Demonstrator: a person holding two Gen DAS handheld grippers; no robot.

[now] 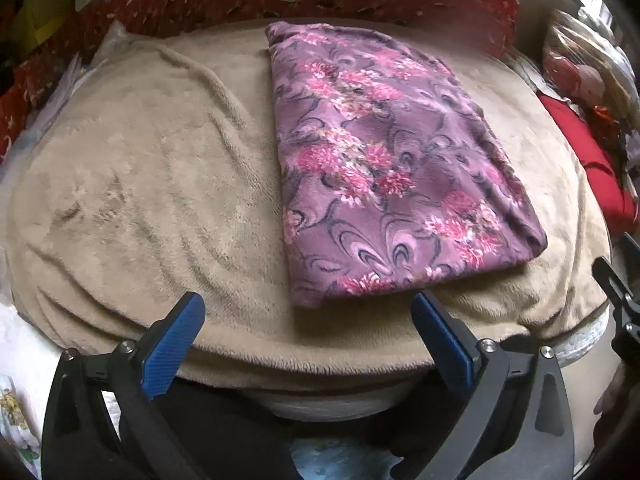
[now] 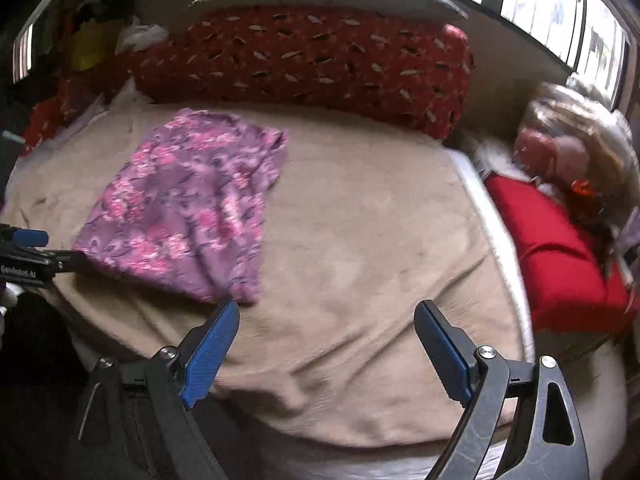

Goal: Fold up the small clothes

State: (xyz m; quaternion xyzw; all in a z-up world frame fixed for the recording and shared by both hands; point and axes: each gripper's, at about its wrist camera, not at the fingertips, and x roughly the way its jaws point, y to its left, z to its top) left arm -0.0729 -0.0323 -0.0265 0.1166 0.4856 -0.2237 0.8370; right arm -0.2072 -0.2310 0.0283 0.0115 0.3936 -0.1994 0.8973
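Note:
A purple cloth with pink flowers [image 1: 384, 160] lies folded into a long rectangle on a beige blanket [image 1: 160, 184]. It also shows in the right wrist view [image 2: 188, 208], at the left. My left gripper [image 1: 308, 308] is open and empty, at the blanket's near edge just short of the cloth's near end. My right gripper [image 2: 326, 316] is open and empty, above bare blanket to the right of the cloth's near corner. The left gripper's tip shows at the far left of the right wrist view [image 2: 24, 248].
A red patterned bolster [image 2: 304, 64] lies along the far side of the blanket. A red cushion [image 2: 556, 252] and wrapped bundles [image 2: 568, 148] sit at the right. Piled clutter [image 1: 40, 20] is at the back left. A window [image 2: 540, 4] is behind.

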